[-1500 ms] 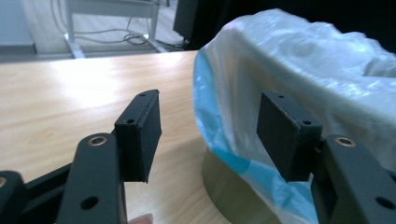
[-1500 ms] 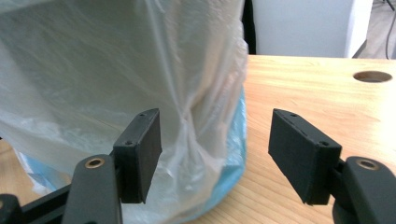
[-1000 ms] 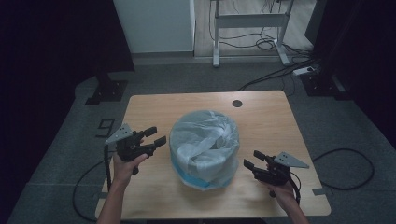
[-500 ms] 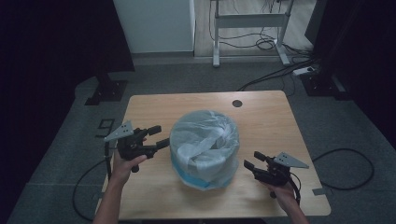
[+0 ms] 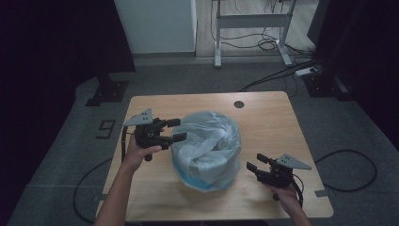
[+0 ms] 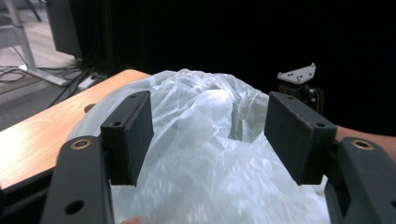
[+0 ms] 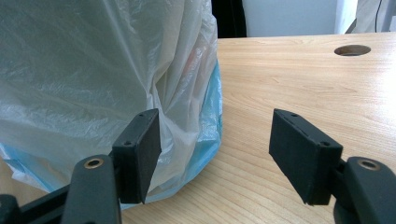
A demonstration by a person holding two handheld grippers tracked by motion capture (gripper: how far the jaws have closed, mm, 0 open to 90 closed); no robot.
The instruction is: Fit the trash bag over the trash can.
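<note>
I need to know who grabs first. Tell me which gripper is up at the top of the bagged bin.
The left gripper. Its open jaws sit at the upper edge of the plastic bag, while the right gripper waits low beside the bin's base, also open.

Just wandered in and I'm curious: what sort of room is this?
Probably a lab or recording studio: a lone wooden table on grey carpet, black curtains around it, and cables trailing across the floor behind.
</note>
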